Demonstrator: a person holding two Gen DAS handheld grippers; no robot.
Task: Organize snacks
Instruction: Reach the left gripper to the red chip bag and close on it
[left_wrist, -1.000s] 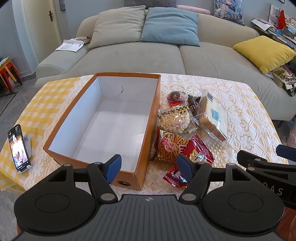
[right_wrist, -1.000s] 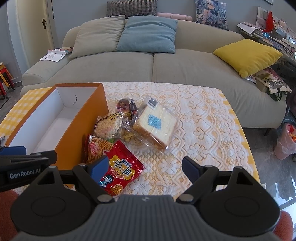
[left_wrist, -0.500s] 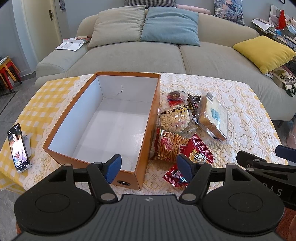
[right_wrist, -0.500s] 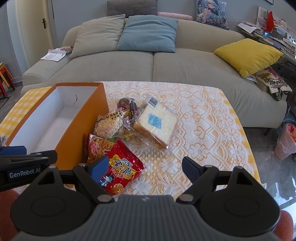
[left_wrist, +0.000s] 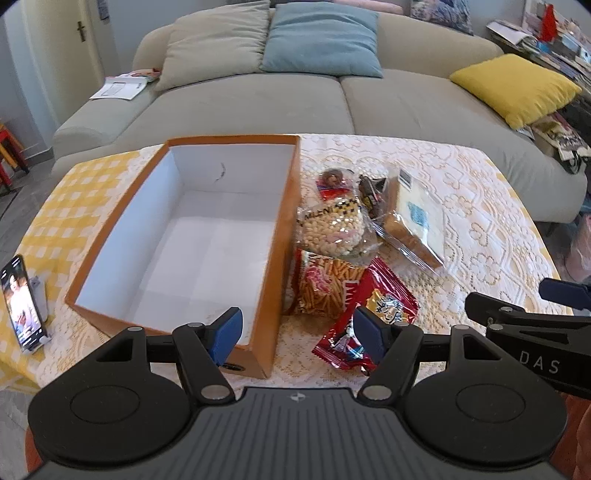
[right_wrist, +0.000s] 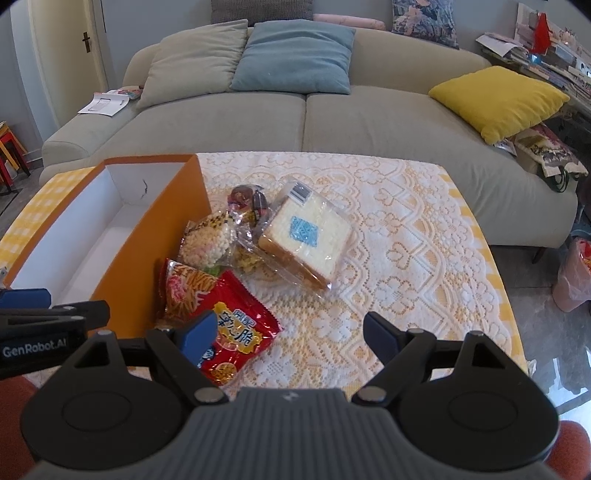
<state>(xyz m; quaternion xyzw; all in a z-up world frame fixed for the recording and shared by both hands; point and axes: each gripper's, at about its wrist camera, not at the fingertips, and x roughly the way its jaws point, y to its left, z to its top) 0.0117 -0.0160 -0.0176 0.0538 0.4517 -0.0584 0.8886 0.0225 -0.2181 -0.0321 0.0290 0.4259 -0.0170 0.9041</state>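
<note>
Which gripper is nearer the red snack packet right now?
Right, by a little. The right gripper hangs open with its left finger over the red snack packet. The left gripper is open astride the orange box corner, packet beside its right finger.

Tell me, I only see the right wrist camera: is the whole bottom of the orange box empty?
Observer: Yes. The left wrist view shows the whole white floor of the orange cardboard box, and no snack lies on it.
Operator: Is anything on the box's left side?
Observer: A black smartphone stands propped up there, with its screen lit.
Operator: Are the left tongs holding something?
Observer: No. The left tongs are open and grip nothing; the red foil snack packet lies just beyond their right finger.
</note>
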